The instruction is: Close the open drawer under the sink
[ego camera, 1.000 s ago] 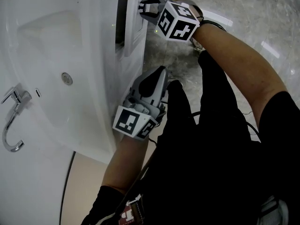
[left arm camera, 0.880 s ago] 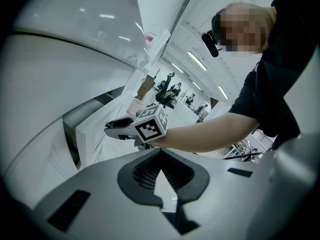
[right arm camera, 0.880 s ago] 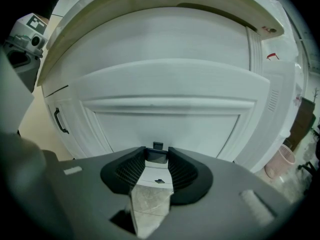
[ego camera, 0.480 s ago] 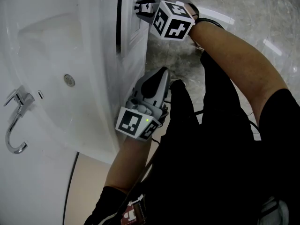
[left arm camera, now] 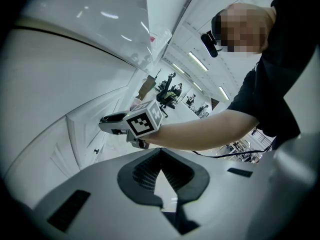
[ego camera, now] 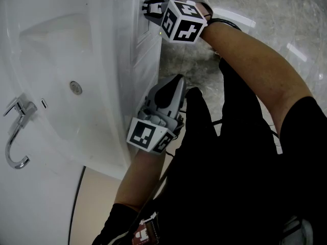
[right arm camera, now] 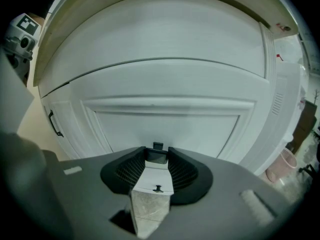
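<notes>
White sink cabinet (right arm camera: 75,126), panelled drawer (right arm camera: 165,126) nearly flush, right tool (ego camera: 148,5) gripping its handle (right arm camera: 157,156), left tool (left arm camera: 160,153) closed

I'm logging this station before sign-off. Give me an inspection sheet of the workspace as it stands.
Surface: white sink, bare apart from the faucet and drain.
Job's things: drawer front looks flush or nearly so; no dark gap shows at its edge.
Clutter: nothing seen.
Grippers: right gripper against the drawer front, jaws on the drawer handle; left gripper shut, empty, off the drawer.
Cables: black cable hanging under the right forearm.
Surroundings: marbled floor; pinkish bin standing on it.
</notes>
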### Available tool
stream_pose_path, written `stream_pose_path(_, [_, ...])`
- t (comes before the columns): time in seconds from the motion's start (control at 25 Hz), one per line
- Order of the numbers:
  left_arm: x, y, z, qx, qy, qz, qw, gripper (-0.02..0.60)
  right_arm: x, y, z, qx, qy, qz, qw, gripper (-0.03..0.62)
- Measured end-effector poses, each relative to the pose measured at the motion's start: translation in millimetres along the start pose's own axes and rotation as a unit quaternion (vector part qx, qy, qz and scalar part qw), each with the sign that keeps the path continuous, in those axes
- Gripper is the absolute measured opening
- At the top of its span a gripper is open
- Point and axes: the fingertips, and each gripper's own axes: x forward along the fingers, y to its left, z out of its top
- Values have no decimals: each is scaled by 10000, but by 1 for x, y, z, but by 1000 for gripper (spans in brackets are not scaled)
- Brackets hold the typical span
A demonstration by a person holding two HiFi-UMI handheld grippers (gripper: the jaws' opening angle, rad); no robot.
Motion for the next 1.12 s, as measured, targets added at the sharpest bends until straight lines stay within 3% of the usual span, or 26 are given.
stream_pose_path(0.76, [-10, 0, -7, 149, 175, -167, 9996, 0, 8, -2, 5, 3, 131, -13, 9999, 139])
stream_pose_path(0.92, [-8, 1, -2, 193, 106, -60, 9997, 0, 7, -3, 6, -87, 131, -89, 9998, 141])
stream_pose_path(1.12, [-14, -7, 0, 240, 171, -110, 9995, 0, -5, -4, 1, 202, 142, -218, 9995, 141])
